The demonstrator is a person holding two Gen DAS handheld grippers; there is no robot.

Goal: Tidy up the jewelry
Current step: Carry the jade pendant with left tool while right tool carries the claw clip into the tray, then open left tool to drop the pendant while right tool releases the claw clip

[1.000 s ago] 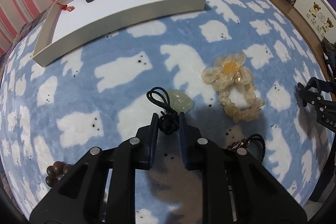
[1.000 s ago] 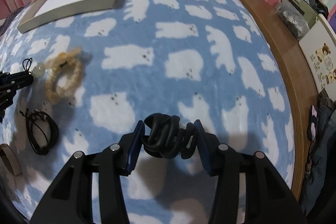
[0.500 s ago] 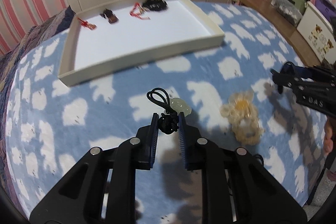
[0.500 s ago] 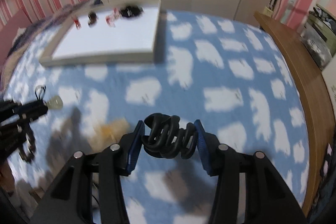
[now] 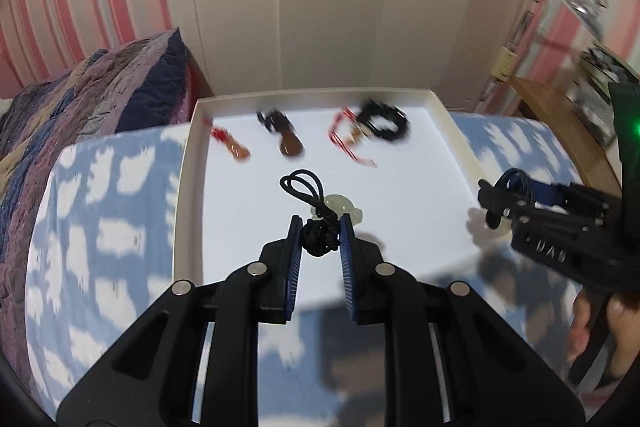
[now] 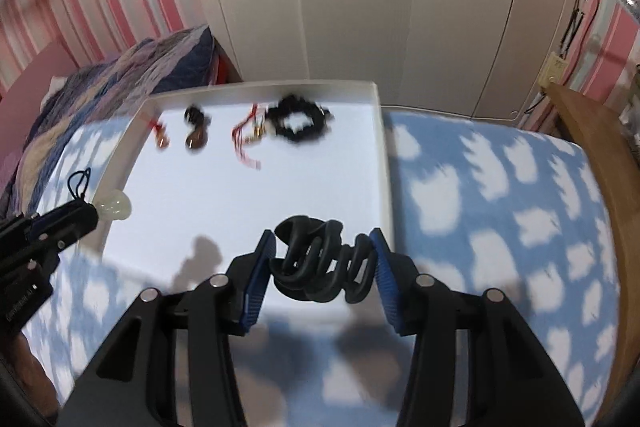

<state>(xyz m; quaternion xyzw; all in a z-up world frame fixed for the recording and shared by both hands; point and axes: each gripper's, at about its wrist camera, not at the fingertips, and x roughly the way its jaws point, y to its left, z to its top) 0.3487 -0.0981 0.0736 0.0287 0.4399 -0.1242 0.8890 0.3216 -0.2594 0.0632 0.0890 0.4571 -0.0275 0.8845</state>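
My left gripper [image 5: 319, 239] is shut on the black cord knot of a pale green jade pendant [image 5: 340, 207], held above the near part of the white tray [image 5: 188, 187]. In the right wrist view the left gripper [image 6: 86, 213] and the pendant [image 6: 116, 205] sit at the tray's left rim. My right gripper [image 6: 322, 259] is shut on a black claw hair clip [image 6: 320, 267] above the tray's near right part; it shows in the left wrist view [image 5: 490, 193] too. Several pieces lie at the tray's far end: two red-corded charms, a brown pendant [image 5: 290, 145], a black scrunchie [image 5: 384, 125].
The tray lies on a blue blanket with white bears [image 6: 500, 207]. A striped quilt [image 5: 100, 99] is at the far left, white wardrobe doors [image 6: 400, 7] behind, a wooden ledge [image 6: 600, 167] at the right.
Both grippers have lifted and moved forward with their items, from over the blanket to above the tray's near end. The yellow flower bracelet and other loose pieces have dropped out of view.
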